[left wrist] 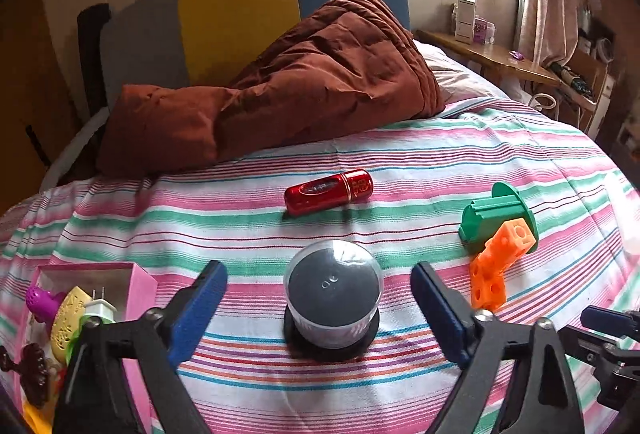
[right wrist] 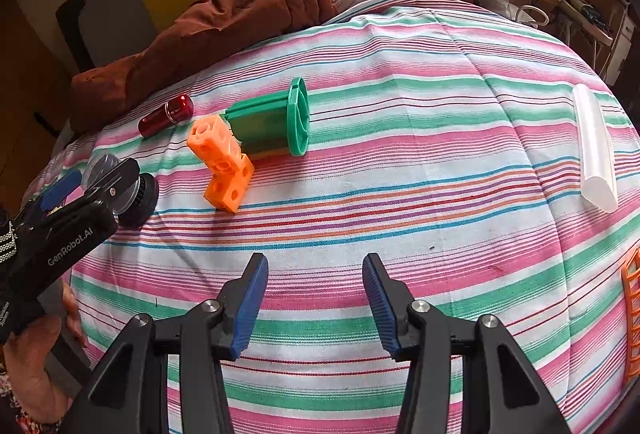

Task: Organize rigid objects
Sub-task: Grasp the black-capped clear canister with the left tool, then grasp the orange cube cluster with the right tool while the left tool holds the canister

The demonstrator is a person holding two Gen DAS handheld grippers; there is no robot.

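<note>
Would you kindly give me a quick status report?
Left gripper open around the jar, not gripping. Right gripper open, empty. Nothing in the way.

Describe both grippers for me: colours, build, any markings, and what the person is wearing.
Both grippers, left and right, have black angular plastic frames with silver pivot bolts and blue ribbed pads on the jaws. The left body carries white "GenRobot.AI" lettering. A floral-patterned sleeve shows at the person's left wrist.

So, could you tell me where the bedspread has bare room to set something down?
The widest free patch lies in front of the right gripper, between the orange blocks and the clear tube. It is crowded near the blocks, green spool, red case and clear tub; the pink box is full.
</note>
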